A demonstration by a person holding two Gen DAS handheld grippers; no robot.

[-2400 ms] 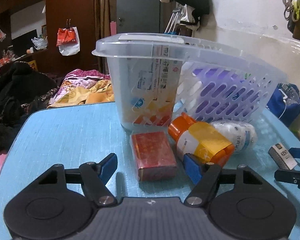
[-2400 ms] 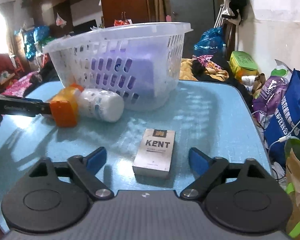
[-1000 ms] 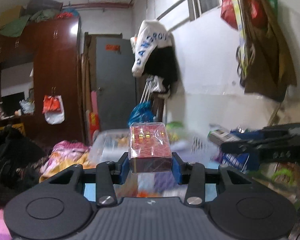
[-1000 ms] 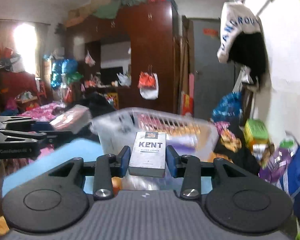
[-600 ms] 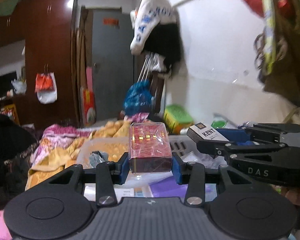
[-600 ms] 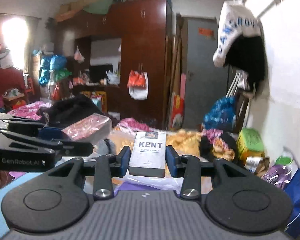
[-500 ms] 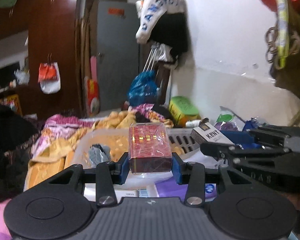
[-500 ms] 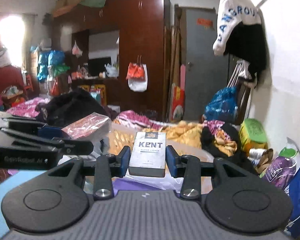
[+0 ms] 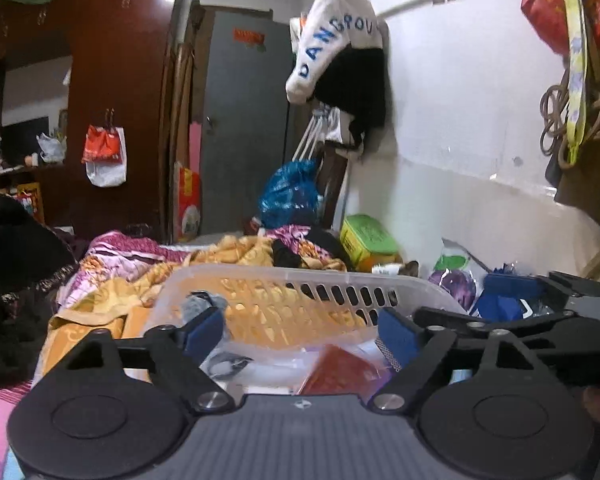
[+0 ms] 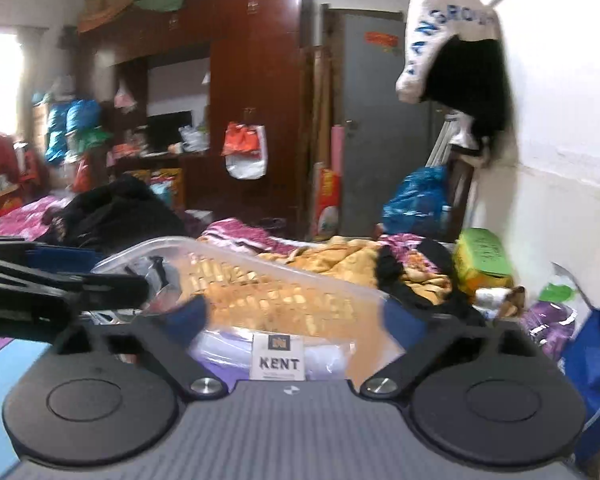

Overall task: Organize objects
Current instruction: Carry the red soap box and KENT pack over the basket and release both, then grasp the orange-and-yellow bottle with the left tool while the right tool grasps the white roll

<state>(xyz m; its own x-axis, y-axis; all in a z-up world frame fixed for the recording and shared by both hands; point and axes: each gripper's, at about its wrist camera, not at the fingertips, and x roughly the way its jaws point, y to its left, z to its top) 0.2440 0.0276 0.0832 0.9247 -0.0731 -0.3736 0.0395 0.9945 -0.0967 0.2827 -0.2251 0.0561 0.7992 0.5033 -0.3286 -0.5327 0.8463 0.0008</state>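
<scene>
Hovering over the clear plastic basket [image 9: 300, 280], left gripper [image 9: 300, 332] with jaws opening, blue pads spread wide and gripping nothing. Below and between them, inside the basket, red box [image 9: 339, 372] tilted on one edge, free of both pads. Beside it over the same basket [image 10: 236, 256], right gripper [image 10: 296, 320] likewise opening and empty; KENT cigarette pack [image 10: 278, 358] upright in the basket, under the gap. Beyond the basket, yellow blanket [image 9: 240, 248].
</scene>
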